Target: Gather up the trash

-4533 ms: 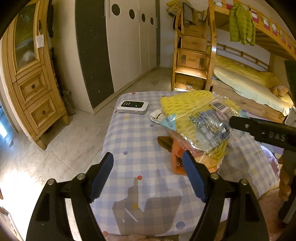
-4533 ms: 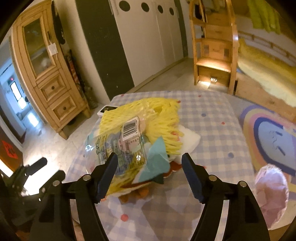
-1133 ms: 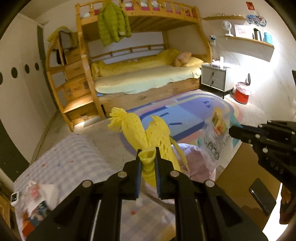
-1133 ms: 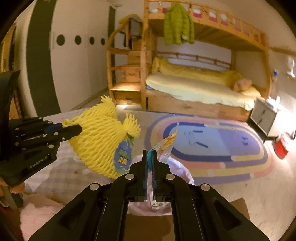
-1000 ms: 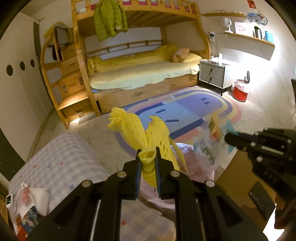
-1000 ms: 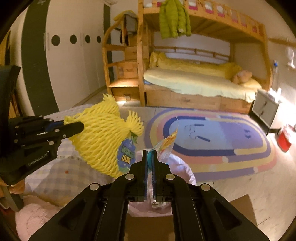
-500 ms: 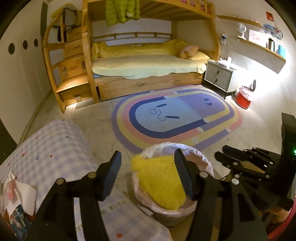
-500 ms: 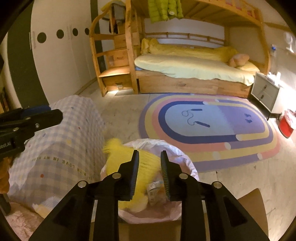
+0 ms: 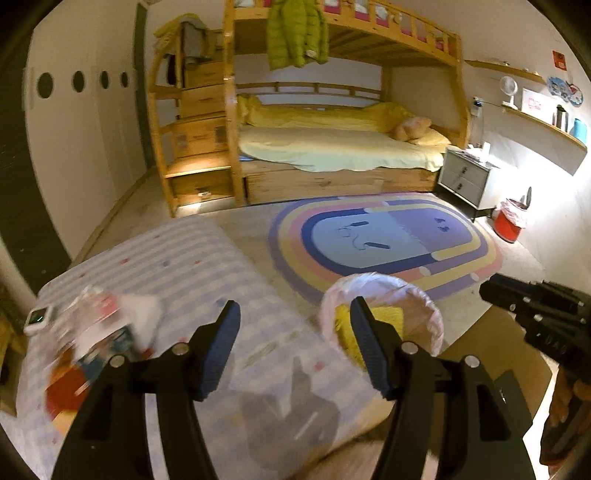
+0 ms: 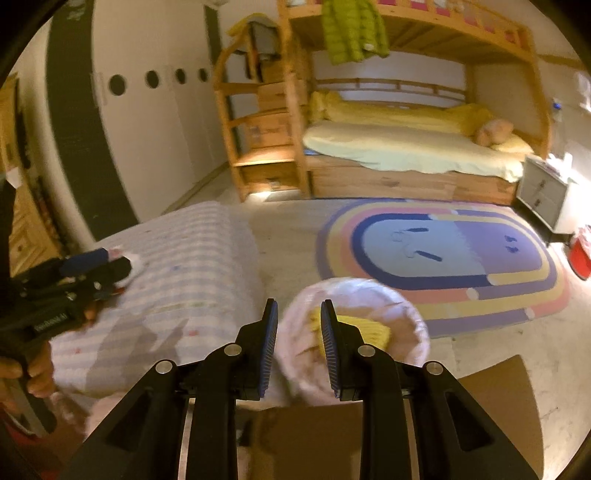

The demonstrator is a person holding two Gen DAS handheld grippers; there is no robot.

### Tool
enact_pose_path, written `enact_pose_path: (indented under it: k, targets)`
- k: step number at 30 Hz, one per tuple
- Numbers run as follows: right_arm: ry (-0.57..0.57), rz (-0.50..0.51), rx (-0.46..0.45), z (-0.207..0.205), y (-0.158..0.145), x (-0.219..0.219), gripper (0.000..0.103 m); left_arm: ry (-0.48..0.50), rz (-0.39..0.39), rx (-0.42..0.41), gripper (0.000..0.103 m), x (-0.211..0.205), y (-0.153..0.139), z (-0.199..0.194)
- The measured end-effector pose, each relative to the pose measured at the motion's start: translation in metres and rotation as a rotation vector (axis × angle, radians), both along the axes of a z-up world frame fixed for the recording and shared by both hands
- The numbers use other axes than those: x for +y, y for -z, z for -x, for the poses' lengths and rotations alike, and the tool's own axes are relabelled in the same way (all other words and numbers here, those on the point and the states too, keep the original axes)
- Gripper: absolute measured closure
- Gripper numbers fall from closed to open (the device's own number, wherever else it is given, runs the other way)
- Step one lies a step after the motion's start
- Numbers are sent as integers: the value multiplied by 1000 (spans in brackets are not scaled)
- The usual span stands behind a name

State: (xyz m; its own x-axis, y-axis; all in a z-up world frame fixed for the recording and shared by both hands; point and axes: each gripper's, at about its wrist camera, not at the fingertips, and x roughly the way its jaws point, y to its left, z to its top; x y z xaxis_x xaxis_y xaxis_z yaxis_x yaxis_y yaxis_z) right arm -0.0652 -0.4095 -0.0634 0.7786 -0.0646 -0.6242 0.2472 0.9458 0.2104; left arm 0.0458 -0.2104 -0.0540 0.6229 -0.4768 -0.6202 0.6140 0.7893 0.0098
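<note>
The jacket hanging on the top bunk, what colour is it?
Bright lime green. The jacket shows best in the left wrist view.

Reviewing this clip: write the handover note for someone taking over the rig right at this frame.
Left claw: open, holding nothing, over the checked table.
Right claw: open but narrower, holding nothing, near the lined trash bin.
Done: the yellow foam net lies inside the bin; other contents are too blurred to tell.
Left: a blurred pile of wrappers and white paper sits at the table's left end, next to a small white device that is likely not trash.
Next, probably: reach back to that pile and carry it to the bin.
</note>
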Motion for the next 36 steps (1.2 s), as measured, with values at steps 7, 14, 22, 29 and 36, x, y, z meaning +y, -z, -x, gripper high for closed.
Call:
enact_pose_path:
  k: [7,14,22,29,36]
  targets:
    - [-190,8,-32,-16,-26,75,77,-116,4,9,43,79,-6,17]
    - [-334,18,-24,-44,-29,134,77,-305,-25,-27,39,160,-11,21]
    - [-441,42,-17,-75,-33,181,67,-493,-7,-12,35,236,-7,2]
    - [-512,54,-4,-107,-35,211,57,-547,6,-1,34,260,-6,-13]
    - [-595,82,16,-149,-29,245,52,-581,2,18,34,274,0,-38]
